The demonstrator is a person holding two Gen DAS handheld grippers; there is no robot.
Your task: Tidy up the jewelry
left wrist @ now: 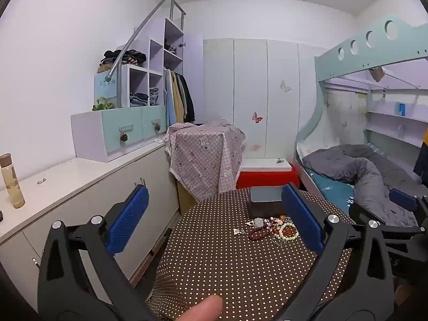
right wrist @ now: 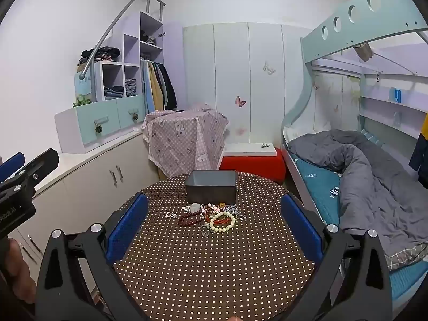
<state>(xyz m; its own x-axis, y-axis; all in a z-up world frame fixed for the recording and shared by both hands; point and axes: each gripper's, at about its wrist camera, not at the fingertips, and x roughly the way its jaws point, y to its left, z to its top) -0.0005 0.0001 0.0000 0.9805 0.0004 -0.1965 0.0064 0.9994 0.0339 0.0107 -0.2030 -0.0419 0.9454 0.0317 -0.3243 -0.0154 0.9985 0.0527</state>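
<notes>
Here the left gripper (left wrist: 214,224) and right gripper (right wrist: 214,227) hover with jaws spread wide and empty, ready to pick. The jewelry pile (right wrist: 211,216) lies mid-table (right wrist: 214,267), just before the grey box (right wrist: 211,187) near the far edge, likely its destination.

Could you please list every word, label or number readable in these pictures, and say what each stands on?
"Robot.AI", partly cut off: on the black body of the left tongs.
White marks on the teal bedsheet: too blurred to read.
Lettering on the pale blue panel: too blurred to read.
</notes>
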